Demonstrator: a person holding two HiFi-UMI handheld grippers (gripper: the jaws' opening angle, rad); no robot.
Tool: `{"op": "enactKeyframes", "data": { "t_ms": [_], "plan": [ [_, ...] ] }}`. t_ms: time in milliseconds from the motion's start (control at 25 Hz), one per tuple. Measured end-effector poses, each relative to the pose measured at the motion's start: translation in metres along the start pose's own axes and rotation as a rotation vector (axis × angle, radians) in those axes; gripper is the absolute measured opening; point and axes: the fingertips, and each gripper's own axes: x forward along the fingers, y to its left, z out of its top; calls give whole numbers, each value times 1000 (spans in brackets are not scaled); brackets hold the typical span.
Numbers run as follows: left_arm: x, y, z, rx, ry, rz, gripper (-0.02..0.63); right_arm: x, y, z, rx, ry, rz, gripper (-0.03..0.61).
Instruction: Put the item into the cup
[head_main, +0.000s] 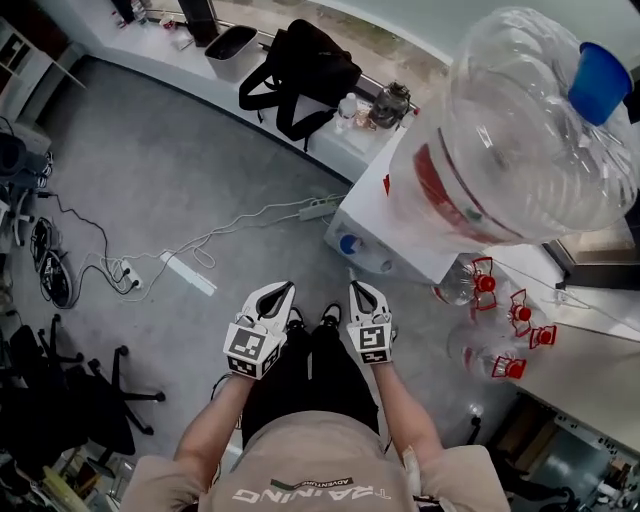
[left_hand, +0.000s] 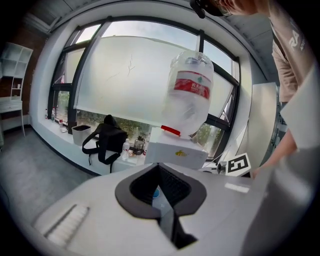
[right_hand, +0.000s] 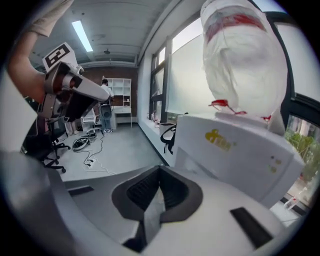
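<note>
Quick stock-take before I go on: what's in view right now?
water dispenser: one, white, right of the grippers
water bottle: one, large, clear with a red label, on top of the dispenser
backpack: one, black, on the window ledge
bin: one, white, on the ledge left of the backpack
red-capped bottles: several, clear, down beside the dispenser
power strips: two, white, on the grey floor with cables
office chair: black, lower left
cup: none seen
left gripper: white, shut, empty
right gripper: white, shut, empty
</note>
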Motion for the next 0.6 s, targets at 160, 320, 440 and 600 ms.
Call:
{"op": "enactKeyframes", "data": {
  "t_ms": [160,320,440,600],
  "plan": [
    [20,-6,-36,-48,36,-40,8,33,5,-31,61,7,-5,11],
    [33,-5,-69,-63,58,-57,8,65,-3,-48,86,-10,-34,11],
    [43,1,-88,-73,72,-59,8,86,-14,-65,99,-13,-55,11],
    [48,5,-104,-84,83,-59,8,103,-29,-85,120,-6,-84,11]
  ]
}}
